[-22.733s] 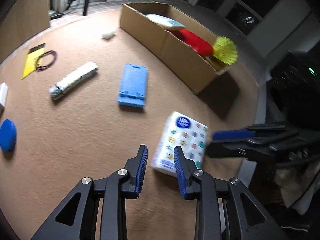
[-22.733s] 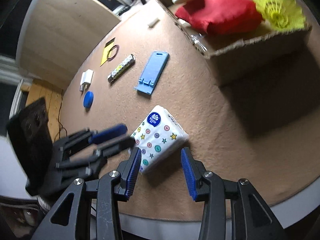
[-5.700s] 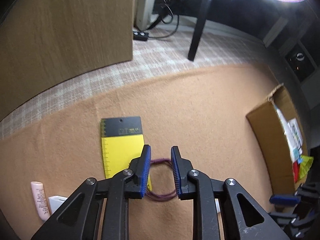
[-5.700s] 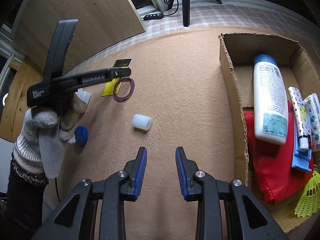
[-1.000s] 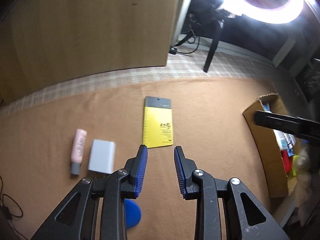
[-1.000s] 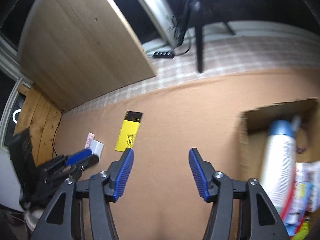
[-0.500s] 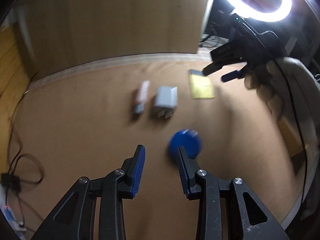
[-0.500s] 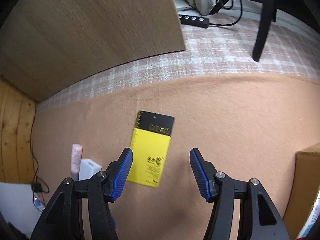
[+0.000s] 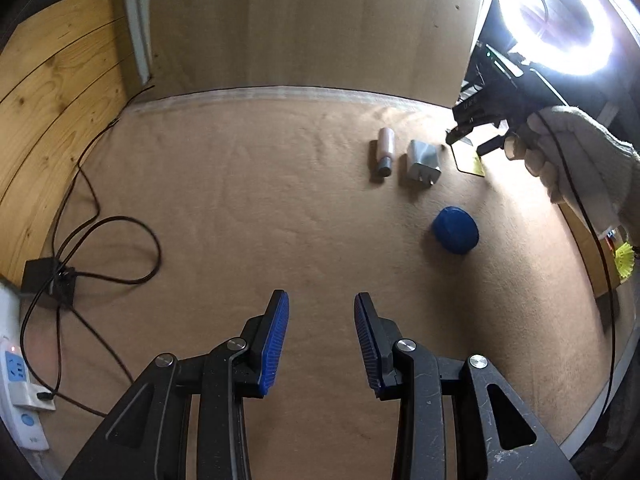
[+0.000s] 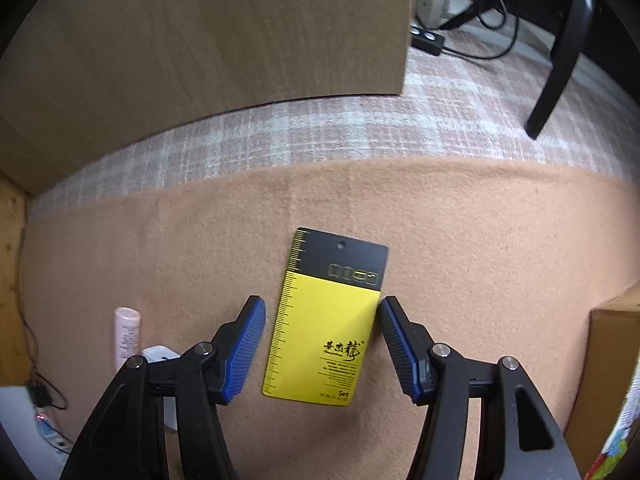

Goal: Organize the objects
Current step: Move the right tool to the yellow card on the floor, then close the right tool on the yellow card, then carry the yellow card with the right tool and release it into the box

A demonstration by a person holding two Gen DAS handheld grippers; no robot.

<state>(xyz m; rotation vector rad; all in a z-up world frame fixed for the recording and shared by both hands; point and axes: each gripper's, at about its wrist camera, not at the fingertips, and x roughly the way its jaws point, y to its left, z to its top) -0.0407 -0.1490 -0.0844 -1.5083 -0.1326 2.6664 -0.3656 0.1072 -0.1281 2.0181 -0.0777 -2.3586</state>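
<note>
Yellow card between right tool pads.

A tan felt cover lies over a pink-and-white checked cloth. On it are a yellow card with a black top band, a blue cap, a pale pink tube and a grey-white charger.

My right gripper hangs over the card, which lies on the mat between my parted fingers. To its left lie the charger and the tube, side by side. The round cap sits nearer my left gripper, off to its right.
</note>
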